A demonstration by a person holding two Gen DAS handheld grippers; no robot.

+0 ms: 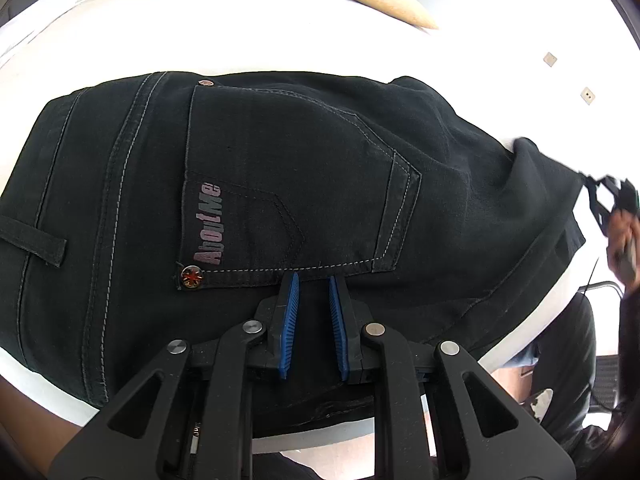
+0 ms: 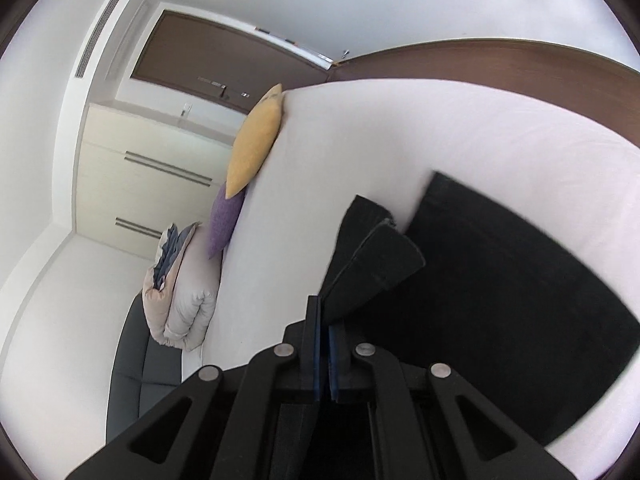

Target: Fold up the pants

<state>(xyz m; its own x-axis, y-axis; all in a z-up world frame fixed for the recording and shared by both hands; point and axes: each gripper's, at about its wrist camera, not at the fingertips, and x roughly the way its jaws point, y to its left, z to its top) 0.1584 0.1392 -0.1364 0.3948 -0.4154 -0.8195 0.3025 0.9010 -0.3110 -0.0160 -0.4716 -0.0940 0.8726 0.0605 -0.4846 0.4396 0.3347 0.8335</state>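
The black pants [image 1: 280, 168] are spread on the white bed [image 1: 240, 40]. Slippage of the lifted hem [image 2: 376, 264] is judged likely if it is pulled quickly, the bite being shallow. The right gripper [image 2: 325, 320] is clamped on that hem. The left gripper [image 1: 314, 280], nearly closed, is pressed below the back pocket [image 1: 296, 184]; fabric pinched cannot be confirmed.

I count one pair of black pants [image 1: 300, 168] on one white bed [image 1: 240, 40]. Two tools are in sight: my left tool [image 1: 313, 280] and my right tool [image 2: 325, 312]. There are two small cushions, one purple [image 2: 224, 220] and one yellow [image 2: 256, 140], plus one folded duvet [image 2: 184, 300].
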